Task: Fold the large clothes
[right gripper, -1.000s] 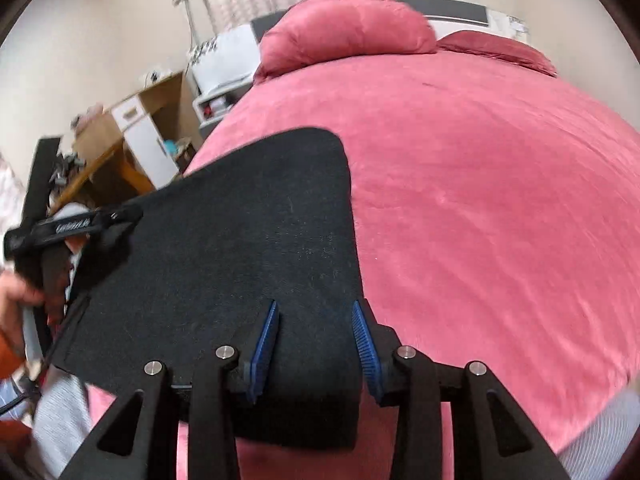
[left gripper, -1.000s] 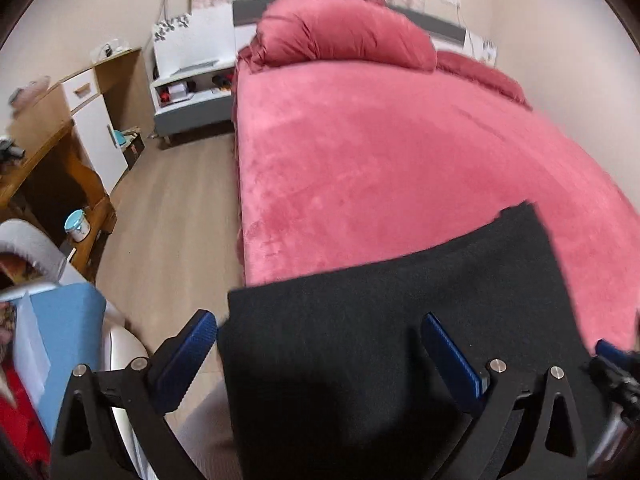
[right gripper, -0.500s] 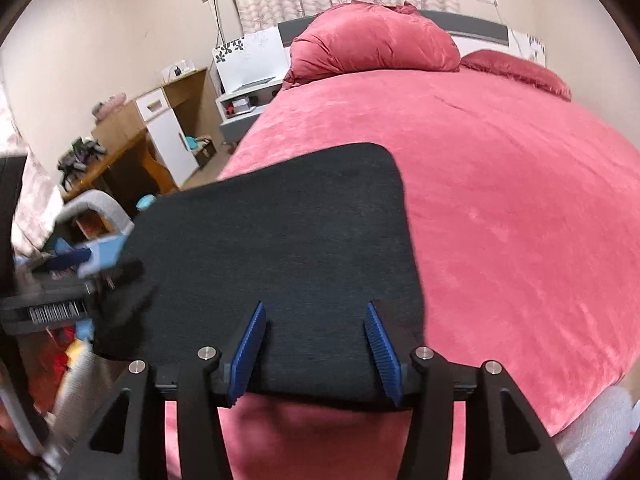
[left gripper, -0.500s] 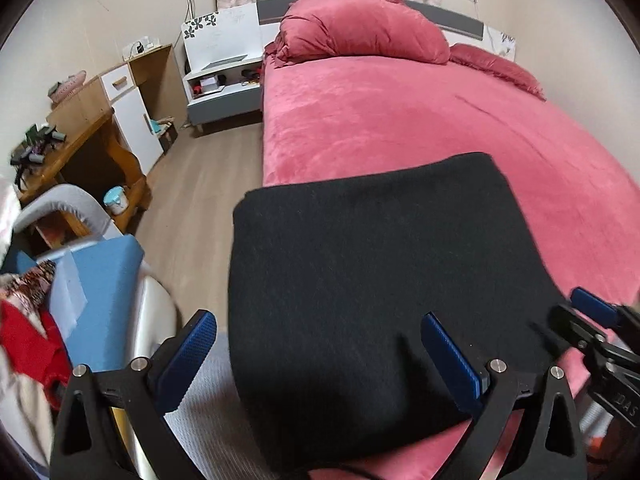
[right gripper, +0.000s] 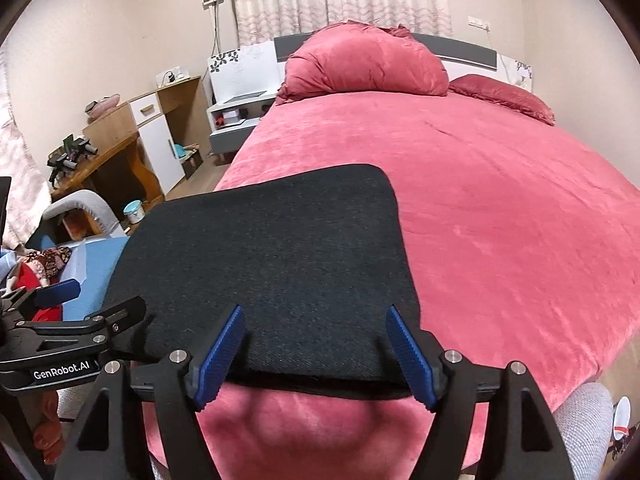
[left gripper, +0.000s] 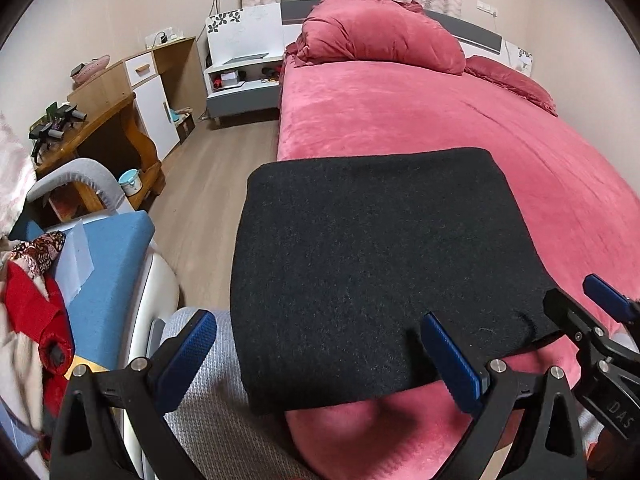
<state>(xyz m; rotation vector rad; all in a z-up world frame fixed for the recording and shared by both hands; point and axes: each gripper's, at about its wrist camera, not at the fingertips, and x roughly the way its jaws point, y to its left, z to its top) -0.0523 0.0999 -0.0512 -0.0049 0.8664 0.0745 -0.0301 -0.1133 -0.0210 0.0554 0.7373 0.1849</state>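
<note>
My right gripper (right gripper: 316,354) has let go, its jaws opening around the cloth (right gripper: 272,264); both grippers have backed off, and it now seems to lie flat.

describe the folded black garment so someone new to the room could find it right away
Start at the big bed with the pink plush cover. Follow it to the near corner, on the side by the wooden floor: the folded black garment lies flat there. It is the only dark thing on the bed, a neat rectangle, unlike the pink bundled duvet at the headboard.
</note>
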